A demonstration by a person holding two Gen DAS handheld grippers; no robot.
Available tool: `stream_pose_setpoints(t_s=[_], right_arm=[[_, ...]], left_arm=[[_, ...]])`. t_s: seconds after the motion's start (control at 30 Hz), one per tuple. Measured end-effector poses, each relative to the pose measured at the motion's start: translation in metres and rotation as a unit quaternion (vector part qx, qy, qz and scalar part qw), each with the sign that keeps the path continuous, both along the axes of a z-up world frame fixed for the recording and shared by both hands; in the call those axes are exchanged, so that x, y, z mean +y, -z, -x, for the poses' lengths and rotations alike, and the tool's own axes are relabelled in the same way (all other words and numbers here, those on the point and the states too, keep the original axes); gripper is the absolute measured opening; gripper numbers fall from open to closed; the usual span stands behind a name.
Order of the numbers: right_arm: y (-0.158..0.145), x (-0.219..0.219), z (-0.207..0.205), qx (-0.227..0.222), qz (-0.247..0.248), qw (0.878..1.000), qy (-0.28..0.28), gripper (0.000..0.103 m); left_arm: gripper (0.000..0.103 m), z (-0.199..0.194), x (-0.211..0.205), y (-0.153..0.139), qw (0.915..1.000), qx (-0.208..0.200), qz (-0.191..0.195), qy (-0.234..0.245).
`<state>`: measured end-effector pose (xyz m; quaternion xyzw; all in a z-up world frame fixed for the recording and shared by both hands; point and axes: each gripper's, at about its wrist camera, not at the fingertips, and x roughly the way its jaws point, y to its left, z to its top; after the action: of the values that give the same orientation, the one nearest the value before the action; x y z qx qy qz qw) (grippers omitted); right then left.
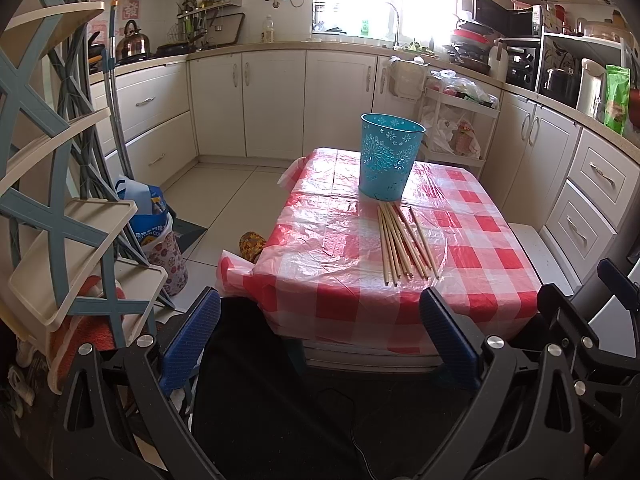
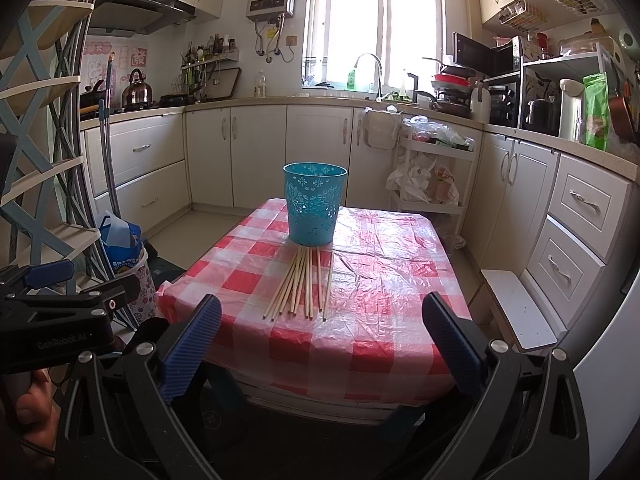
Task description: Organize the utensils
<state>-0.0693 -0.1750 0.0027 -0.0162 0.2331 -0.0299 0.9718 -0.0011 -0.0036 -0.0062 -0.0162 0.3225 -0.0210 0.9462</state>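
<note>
Chopsticks (image 2: pixel 302 284) lie fanned on the checkered surface (image 2: pixel 380 280), far tips touching the base of the blue bin (image 2: pixel 314 208). Bare cloth on every side of the bin out to the edges. Left gripper (image 1: pixel 320 340) and right gripper (image 2: pixel 320 340) hover off the near edge, jaws spread wide, holding nothing. Shelf rack (image 1: pixel 60 200) stands well left of the bin.

The left gripper (image 1: pixel 320 336) has its jaws spread wide with nothing between the blue pads (image 1: pixel 188 340). The right gripper (image 2: pixel 320 340) is likewise wide open and holds nothing. In the right wrist view the left gripper sits at 9 o'clock, a hand (image 2: pixel 30 400) gripping its handle.
</note>
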Motion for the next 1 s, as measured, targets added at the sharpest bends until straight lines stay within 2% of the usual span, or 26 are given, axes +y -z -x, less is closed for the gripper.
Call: stream_pose_setpoints(t_s=[0.57,0.73,1.0], right_arm=[[0.002,0.001,-0.001,0.003,0.000,1.000,0.000,0.096],[0.006,0.000,-0.010,0.006,-0.001,1.000,-0.001,0.096],[0.021,-0.008,-0.047,0.029,-0.008,0.999,-0.010,0.096]], left_arm=[[0.096,-0.006,-0.006,0.004,1.0000,0.006,-0.004,0.007],[0.095,-0.020,-0.008,0.009,0.9998,0.016,-0.006,0.009],[0.095,-0.057,-0.009,0.028,0.9990,0.043,-0.007,0.010]])
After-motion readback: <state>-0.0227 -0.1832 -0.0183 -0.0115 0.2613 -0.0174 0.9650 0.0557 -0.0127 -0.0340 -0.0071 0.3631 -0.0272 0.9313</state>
